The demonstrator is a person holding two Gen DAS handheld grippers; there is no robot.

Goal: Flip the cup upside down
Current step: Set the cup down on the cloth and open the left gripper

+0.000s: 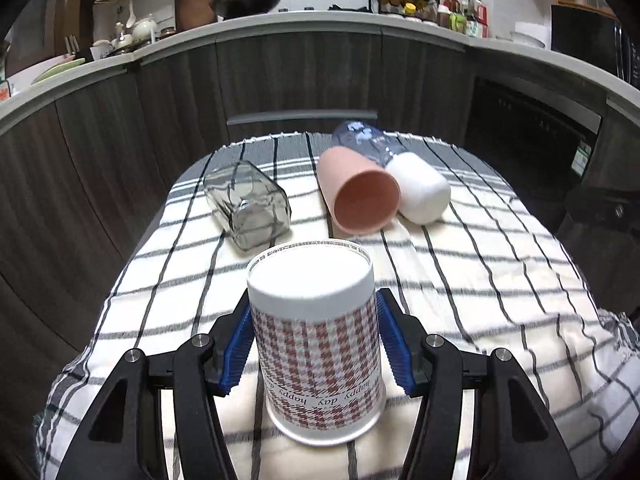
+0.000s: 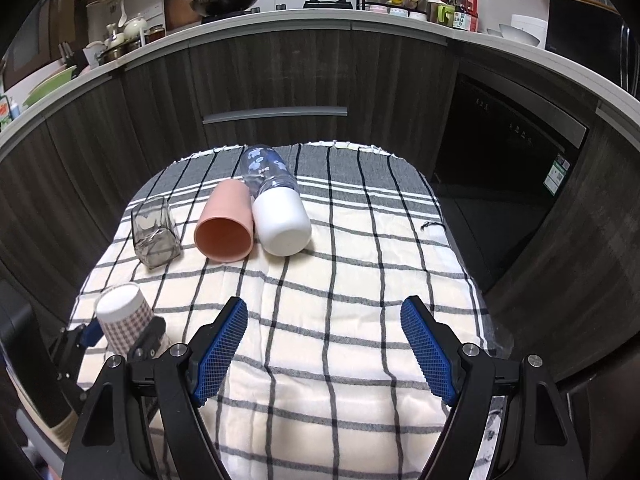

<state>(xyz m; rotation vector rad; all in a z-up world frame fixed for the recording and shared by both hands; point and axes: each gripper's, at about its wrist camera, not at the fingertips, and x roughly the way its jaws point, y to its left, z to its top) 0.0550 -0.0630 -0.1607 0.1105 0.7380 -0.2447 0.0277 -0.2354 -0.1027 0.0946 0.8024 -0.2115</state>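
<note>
A houndstooth paper cup (image 1: 316, 344) stands upside down on the striped cloth, base up, rim on the cloth. My left gripper (image 1: 314, 340) has its blue pads on either side of the cup; the left pad looks to touch it, the right pad shows a thin gap. The cup also shows at the left of the right wrist view (image 2: 124, 320), with the left gripper (image 2: 116, 336) around it. My right gripper (image 2: 324, 344) is open and empty above the cloth near the table's front.
A pink cup (image 1: 362, 196) lies on its side, mouth toward me. A clear bottle with a white cap (image 1: 404, 176) lies beside it. A grey glass tumbler (image 1: 248, 204) lies on its side at the left. The cloth-covered table (image 2: 360, 280) is ringed by dark cabinets.
</note>
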